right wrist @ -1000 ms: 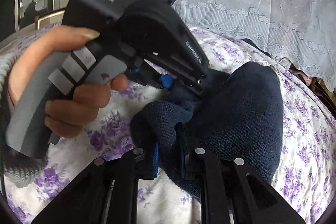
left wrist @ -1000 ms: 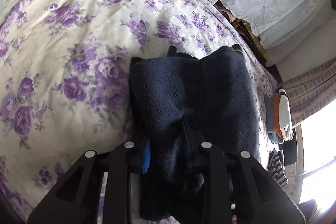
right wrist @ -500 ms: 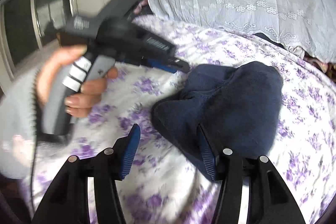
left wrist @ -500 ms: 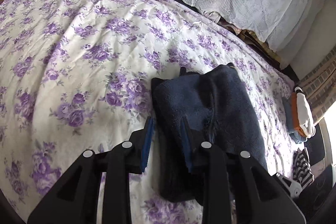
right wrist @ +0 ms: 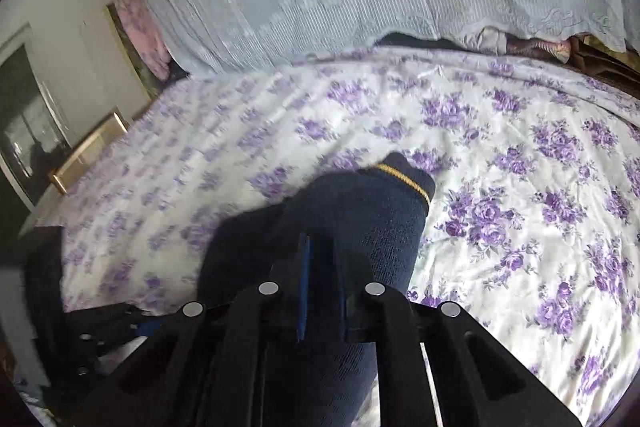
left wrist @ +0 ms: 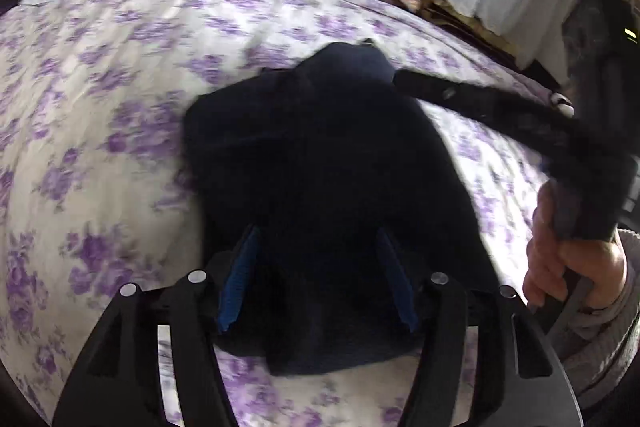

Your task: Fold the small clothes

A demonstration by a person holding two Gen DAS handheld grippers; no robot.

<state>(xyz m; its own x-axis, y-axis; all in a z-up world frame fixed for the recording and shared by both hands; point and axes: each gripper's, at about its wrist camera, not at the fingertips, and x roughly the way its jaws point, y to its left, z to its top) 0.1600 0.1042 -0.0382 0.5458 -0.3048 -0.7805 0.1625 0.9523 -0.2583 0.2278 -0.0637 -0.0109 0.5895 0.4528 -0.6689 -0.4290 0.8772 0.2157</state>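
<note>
Presently | navy knit garment (left wrist: 320, 163), frame centre, partly folded on floral bedspread (left wrist: 100, 107) | left gripper (left wrist: 316, 279) spread wide, empty | right gripper (right wrist: 320, 291) clamped on garment | folding unfinished, I judged.

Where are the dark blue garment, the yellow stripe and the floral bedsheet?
dark blue garment (left wrist: 320, 155), left wrist view, middle of cloth.
yellow stripe (right wrist: 404, 179), right wrist view, cuff edge.
floral bedsheet (right wrist: 520, 187), right wrist view, bare part.

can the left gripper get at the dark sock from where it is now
Probably yes: the left gripper is open, its fingers straddling the dark sock on the bedspread; only the right gripper, shut on it, shares it.
</note>
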